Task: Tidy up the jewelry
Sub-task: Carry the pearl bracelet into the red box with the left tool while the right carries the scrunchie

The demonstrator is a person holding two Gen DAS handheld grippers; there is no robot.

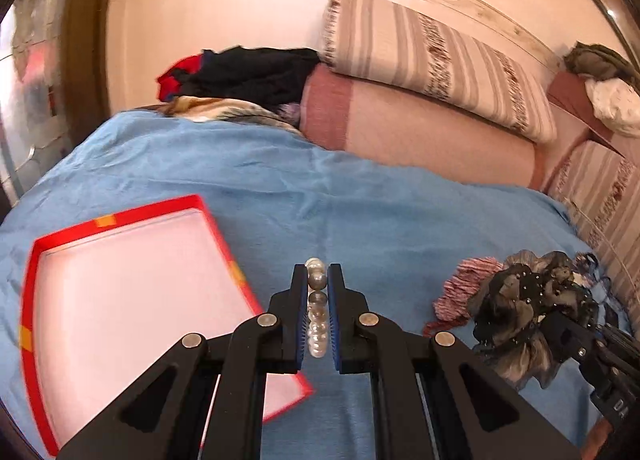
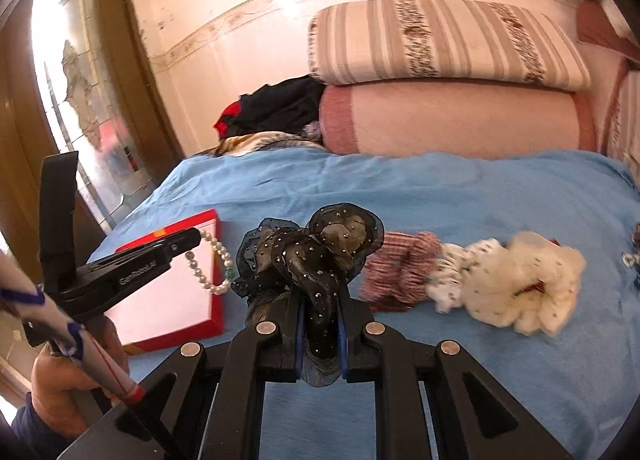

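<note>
We see the pearl bracelet point(image 1: 316, 312) pinched between the closed pads of the left gripper point(image 1: 318, 276), at lower centre of the left view, above the blue sheet point(image 1: 360, 212). The red box point(image 1: 120, 280) lies open at lower left. The right gripper point(image 2: 320, 296) is clamped on a black scrunchie point(image 2: 312, 256); striped point(image 2: 400, 264) and cream point(image 2: 520, 284) scrunchies lie at right.

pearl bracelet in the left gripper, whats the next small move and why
Probably carry the pearl bracelet a little further over the red box and lower it before opening. The left gripper is shut on it, the loop dangles over the box's near edge, and the white inside looks bare. The right gripper is shut on a dark scrunchie, so it can wait.
</note>
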